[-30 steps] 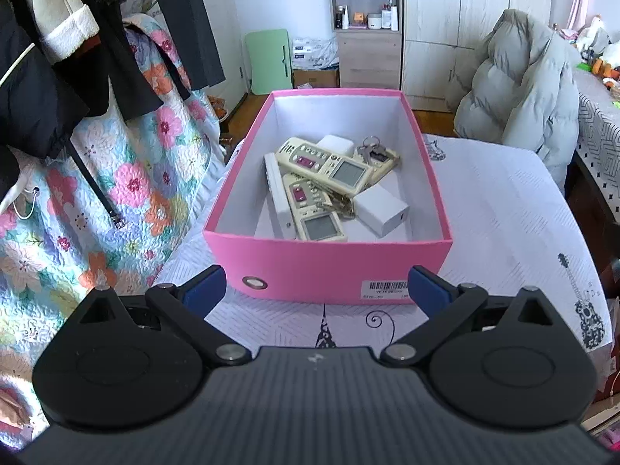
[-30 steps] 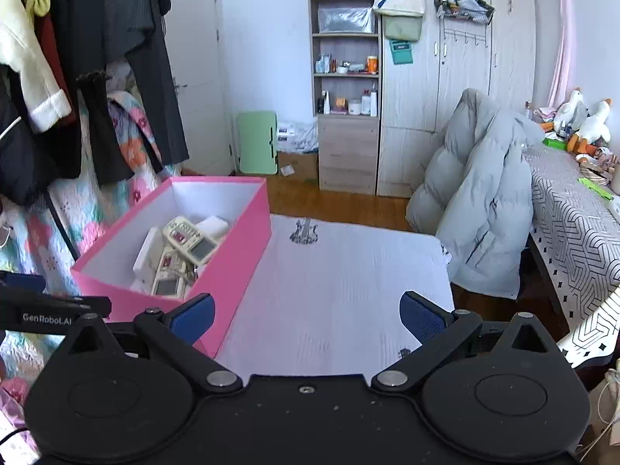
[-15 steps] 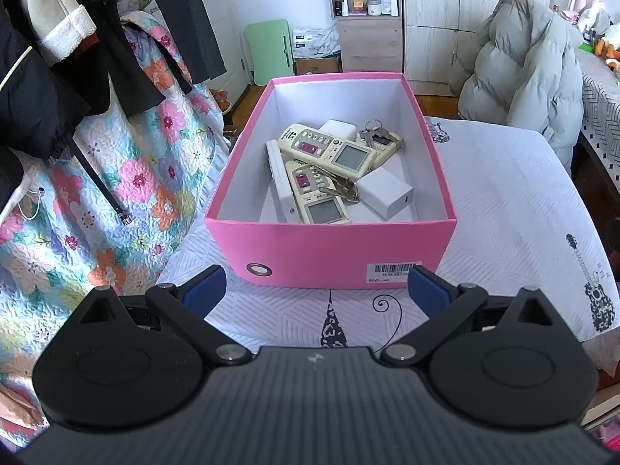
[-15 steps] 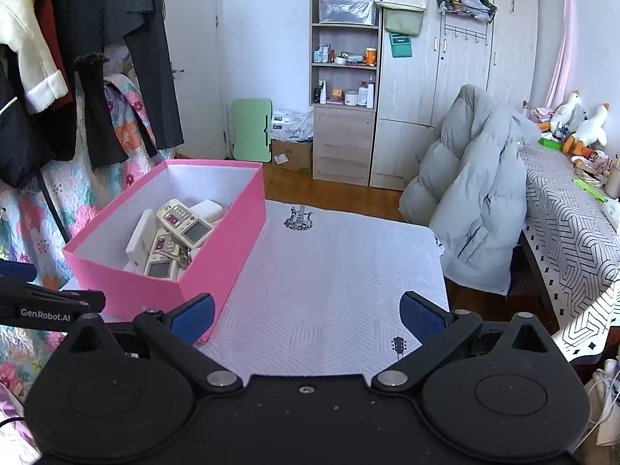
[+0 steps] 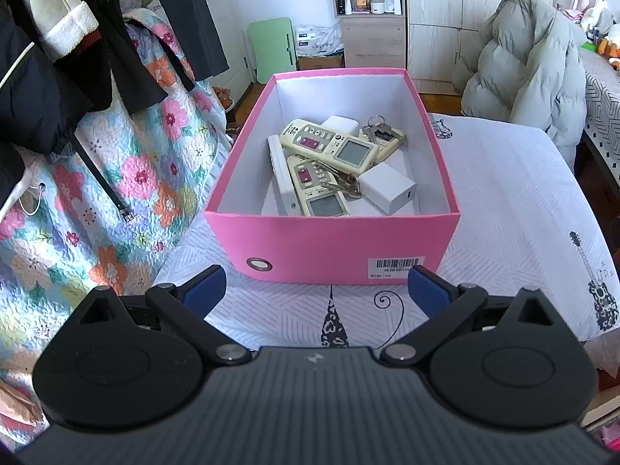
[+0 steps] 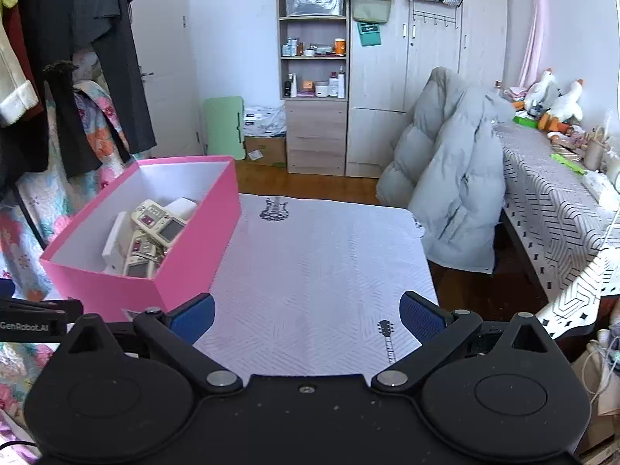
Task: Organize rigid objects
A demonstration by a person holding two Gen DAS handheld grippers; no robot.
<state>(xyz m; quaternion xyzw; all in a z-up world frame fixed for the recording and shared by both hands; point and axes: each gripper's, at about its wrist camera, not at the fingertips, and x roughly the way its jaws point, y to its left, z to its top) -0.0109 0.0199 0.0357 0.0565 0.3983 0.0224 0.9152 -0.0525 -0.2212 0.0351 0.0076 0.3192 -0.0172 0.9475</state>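
A pink box point(image 5: 333, 244) point(image 6: 193, 248) stands on the left part of a white-clothed table point(image 5: 515, 209) point(image 6: 317, 271). Inside lie two cream remote controls point(image 5: 329, 147) point(image 6: 159, 224), a white remote point(image 5: 281, 174), a white charger block point(image 5: 389, 188), a white case point(image 5: 341, 124) and keys point(image 5: 378, 128). My left gripper point(image 5: 316, 290) hangs open and empty just before the box's near wall. My right gripper point(image 6: 306, 316) is open and empty over the bare cloth, to the right of the box.
Dark coats and a floral quilt point(image 5: 97, 178) hang at the left of the table. A grey puffer jacket point(image 6: 453, 182) drapes over a chair at the far right corner. A second table point(image 6: 558, 201) with toys stands to the right; shelves and wardrobes line the back wall.
Both grippers have drawn back and risen a little from the box, so it looks farther off. Both stay open and empty; the things in the box have not moved.
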